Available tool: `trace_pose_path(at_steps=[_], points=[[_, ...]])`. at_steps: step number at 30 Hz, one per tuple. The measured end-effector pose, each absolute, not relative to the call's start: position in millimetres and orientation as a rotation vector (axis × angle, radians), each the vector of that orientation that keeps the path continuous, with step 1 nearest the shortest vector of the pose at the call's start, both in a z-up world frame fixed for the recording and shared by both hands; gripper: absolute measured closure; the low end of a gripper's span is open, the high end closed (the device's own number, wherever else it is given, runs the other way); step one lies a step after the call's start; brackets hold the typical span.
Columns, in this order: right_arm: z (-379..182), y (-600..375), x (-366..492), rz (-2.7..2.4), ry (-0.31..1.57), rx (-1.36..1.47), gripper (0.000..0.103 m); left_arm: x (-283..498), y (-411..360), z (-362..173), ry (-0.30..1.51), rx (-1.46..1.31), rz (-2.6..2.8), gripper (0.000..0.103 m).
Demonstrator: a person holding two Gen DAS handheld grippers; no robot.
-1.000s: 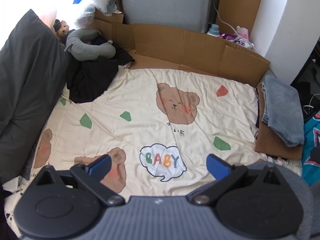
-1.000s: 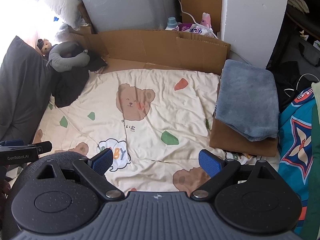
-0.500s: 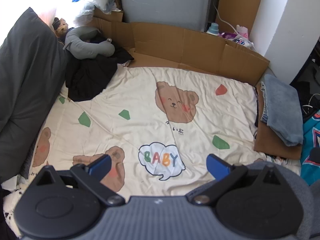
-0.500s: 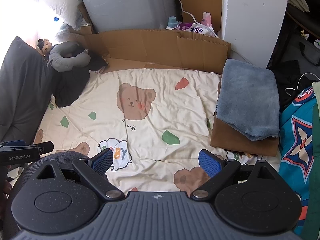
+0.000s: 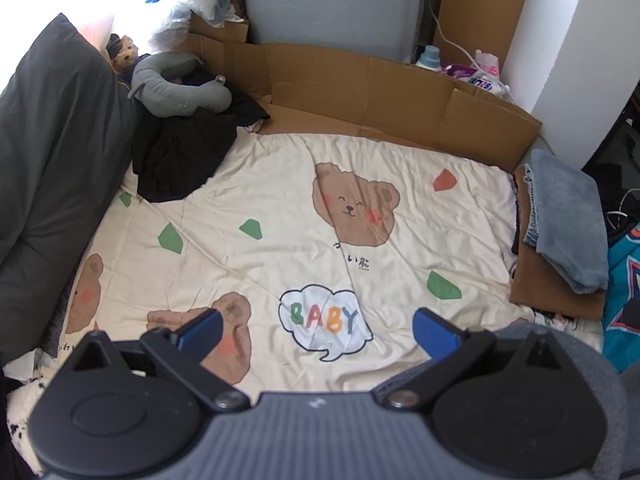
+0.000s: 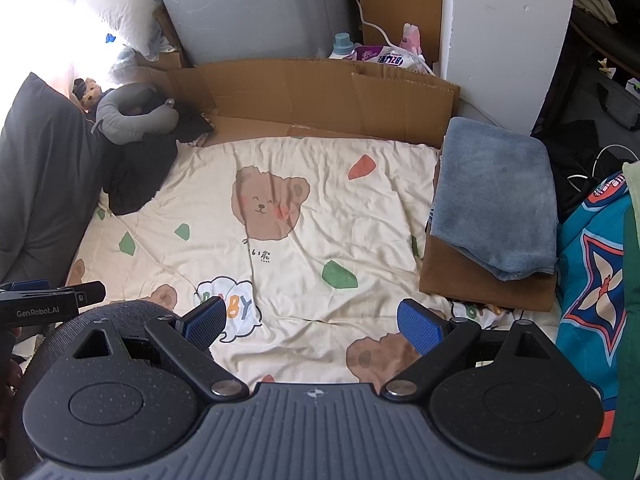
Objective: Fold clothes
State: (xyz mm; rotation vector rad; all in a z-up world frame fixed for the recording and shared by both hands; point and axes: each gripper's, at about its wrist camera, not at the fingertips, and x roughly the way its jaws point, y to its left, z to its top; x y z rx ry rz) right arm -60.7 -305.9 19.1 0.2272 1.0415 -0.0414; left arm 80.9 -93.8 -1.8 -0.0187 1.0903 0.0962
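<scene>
A black garment [image 5: 180,156] lies crumpled at the far left of the cream bear-print blanket [image 5: 280,216], partly under a grey neck pillow [image 5: 176,84]. It shows too in the right wrist view as the black garment [image 6: 136,176]. A folded grey-blue cloth [image 6: 496,196] rests on a folded brown cloth [image 6: 480,284] at the right edge; the left wrist view has the same grey-blue cloth [image 5: 568,216]. My left gripper [image 5: 316,332] hovers open above the blanket's near part, holding nothing. My right gripper [image 6: 312,324] is open and empty as well, with the left gripper's body [image 6: 48,304] at its left.
A dark grey pillow [image 5: 52,148] lines the left side. Cardboard sheets [image 5: 396,92] stand along the far edge, with a bottle [image 6: 342,44] and a packet [image 6: 384,58] behind them. A white pillar [image 6: 508,36] rises at the back right. Teal patterned fabric [image 6: 596,264] lies at the right.
Both views have shifted only slightly; the left gripper drifted a little, so the bed scene sits a touch differently. Both grippers stay open and empty.
</scene>
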Motion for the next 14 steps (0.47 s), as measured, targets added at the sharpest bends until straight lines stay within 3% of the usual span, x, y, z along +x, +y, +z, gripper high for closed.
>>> trace_pose_path(at_steps=[14], points=[[20.5,-303.8,-64.1,-0.051,1.031,0.226,0.007,82.5,-88.9,-3.0,1.097,-0.035,0.102,0.001]])
